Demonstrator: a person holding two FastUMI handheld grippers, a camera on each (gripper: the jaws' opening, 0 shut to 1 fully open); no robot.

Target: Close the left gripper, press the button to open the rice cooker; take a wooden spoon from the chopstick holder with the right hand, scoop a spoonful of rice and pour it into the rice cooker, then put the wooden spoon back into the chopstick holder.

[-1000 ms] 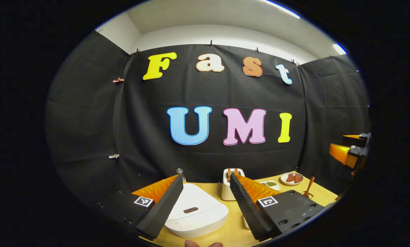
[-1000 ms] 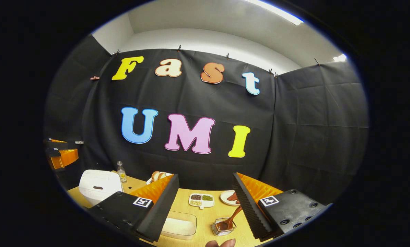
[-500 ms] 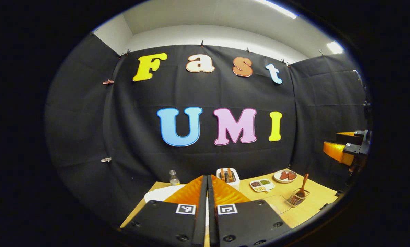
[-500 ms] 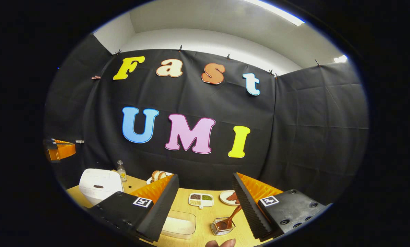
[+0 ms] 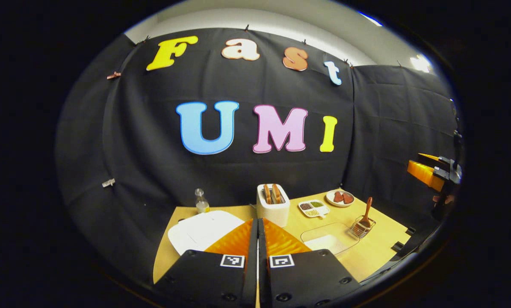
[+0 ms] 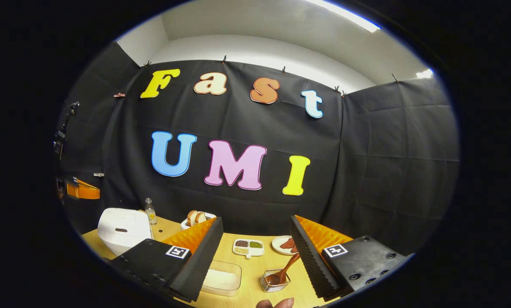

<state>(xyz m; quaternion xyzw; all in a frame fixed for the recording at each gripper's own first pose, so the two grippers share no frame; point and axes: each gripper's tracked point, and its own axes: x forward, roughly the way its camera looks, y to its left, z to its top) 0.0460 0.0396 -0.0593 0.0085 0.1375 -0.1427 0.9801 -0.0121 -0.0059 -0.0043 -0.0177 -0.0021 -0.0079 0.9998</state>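
In the left gripper view, my left gripper (image 5: 257, 221) is shut with nothing between its fingers, held above the white rice cooker (image 5: 202, 229), whose lid is down. The wooden spoon (image 5: 366, 212) stands in the wire chopstick holder (image 5: 362, 228) at the right, beside a clear box of rice (image 5: 329, 239). My right gripper (image 6: 256, 220) is open and empty, high over the table. Below it are the spoon (image 6: 284, 272) in its holder (image 6: 271, 283) and the rice box (image 6: 221, 277). The cooker (image 6: 120, 228) sits far left.
On the wooden table (image 5: 379, 252) stand a toaster (image 5: 273, 204) with bread, a small bottle (image 5: 201, 201), a divided dish (image 5: 314, 207) and a plate (image 5: 340, 197). The other gripper (image 5: 430, 173) hangs at the far right. A fingertip (image 6: 274, 303) shows at the bottom edge.
My left gripper has gone from open to shut, then pulled back and tilted down, so more of the table shows. The right gripper has barely moved.
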